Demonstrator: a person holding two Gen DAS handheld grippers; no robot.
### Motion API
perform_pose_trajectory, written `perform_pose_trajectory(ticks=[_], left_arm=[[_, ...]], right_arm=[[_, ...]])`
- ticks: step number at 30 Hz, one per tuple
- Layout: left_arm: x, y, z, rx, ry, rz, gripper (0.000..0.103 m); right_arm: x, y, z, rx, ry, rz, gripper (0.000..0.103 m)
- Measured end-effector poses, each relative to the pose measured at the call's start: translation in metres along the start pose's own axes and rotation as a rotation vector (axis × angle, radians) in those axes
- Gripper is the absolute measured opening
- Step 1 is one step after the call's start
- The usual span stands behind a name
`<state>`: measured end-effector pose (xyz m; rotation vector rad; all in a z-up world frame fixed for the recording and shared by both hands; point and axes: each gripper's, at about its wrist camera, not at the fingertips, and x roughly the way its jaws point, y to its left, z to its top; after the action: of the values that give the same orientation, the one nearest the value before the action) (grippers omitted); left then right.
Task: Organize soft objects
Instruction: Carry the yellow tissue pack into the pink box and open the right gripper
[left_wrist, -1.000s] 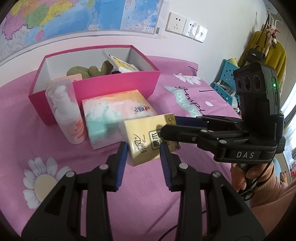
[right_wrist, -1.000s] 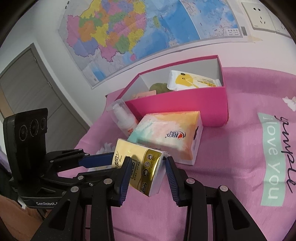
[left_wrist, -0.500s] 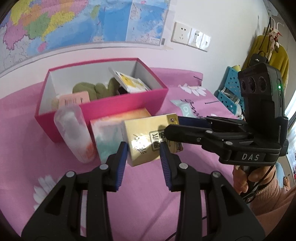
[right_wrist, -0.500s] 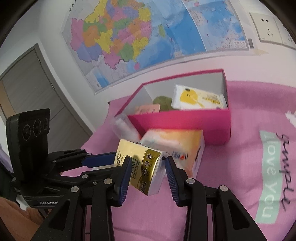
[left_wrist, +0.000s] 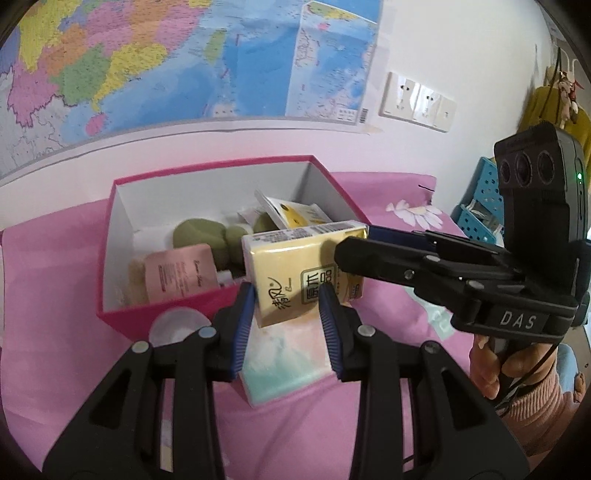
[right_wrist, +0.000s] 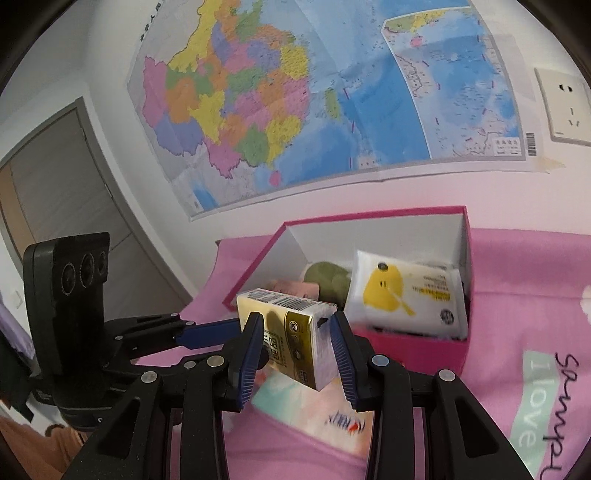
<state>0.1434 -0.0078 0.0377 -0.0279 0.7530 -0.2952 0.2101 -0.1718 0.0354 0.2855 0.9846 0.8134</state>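
A yellow tissue pack (left_wrist: 291, 280) hangs in the air over the front wall of the pink box (left_wrist: 207, 173), held from two sides. My left gripper (left_wrist: 288, 317) is shut on its near lower end. My right gripper (right_wrist: 295, 350) is shut on its other end and appears in the left wrist view as the black arm (left_wrist: 424, 266) reaching in from the right. The pack (right_wrist: 284, 332) sits tilted between the blue pads. In the box (right_wrist: 369, 214) lie a green plush (left_wrist: 199, 236), a white wipes pack (right_wrist: 402, 295) and a pink pouch (left_wrist: 181, 273).
A pastel tissue pack (left_wrist: 288, 365) lies on the pink bedspread (left_wrist: 55, 332) just below the held pack. A clear bottle's cap (left_wrist: 177, 325) stands beside it at the box's front wall. A map (right_wrist: 295, 92) covers the wall behind. A blue crate (left_wrist: 480, 206) stands at the far right.
Both grippers have carried the yellow tissue pack up and away from the bedspread toward the pink box. It now hangs at the box's front wall, above the pastel pack and the bottle.
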Motion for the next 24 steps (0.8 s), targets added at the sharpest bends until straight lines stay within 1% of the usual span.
perform_pose_trajectory(ticks=[6, 11, 14, 17, 21, 24], left_arm=[[0.008, 0.011, 0.014, -0.007, -0.009, 0.030, 0.037], [0.020, 0.019, 0.024, -0.017, 0.003, 0.062, 0.037], [0.027, 0.021, 0.030, -0.022, 0.021, 0.083, 0.037], [0.036, 0.024, 0.031, -0.038, 0.058, 0.096, 0.037], [0.045, 0.025, 0.032, -0.047, 0.085, 0.123, 0.037], [0.046, 0.029, 0.031, -0.064, 0.079, 0.149, 0.038]], right_arm=[[0.019, -0.008, 0.012, 0.021, -0.002, 0.003, 0.039], [0.033, -0.015, 0.019, 0.041, 0.001, 0.000, 0.039], [0.044, -0.018, 0.024, 0.044, 0.011, -0.011, 0.038], [0.054, -0.022, 0.027, 0.056, 0.024, -0.013, 0.038], [0.065, -0.023, 0.027, 0.042, 0.033, -0.042, 0.038], [0.068, -0.022, 0.026, 0.030, 0.028, -0.070, 0.039]])
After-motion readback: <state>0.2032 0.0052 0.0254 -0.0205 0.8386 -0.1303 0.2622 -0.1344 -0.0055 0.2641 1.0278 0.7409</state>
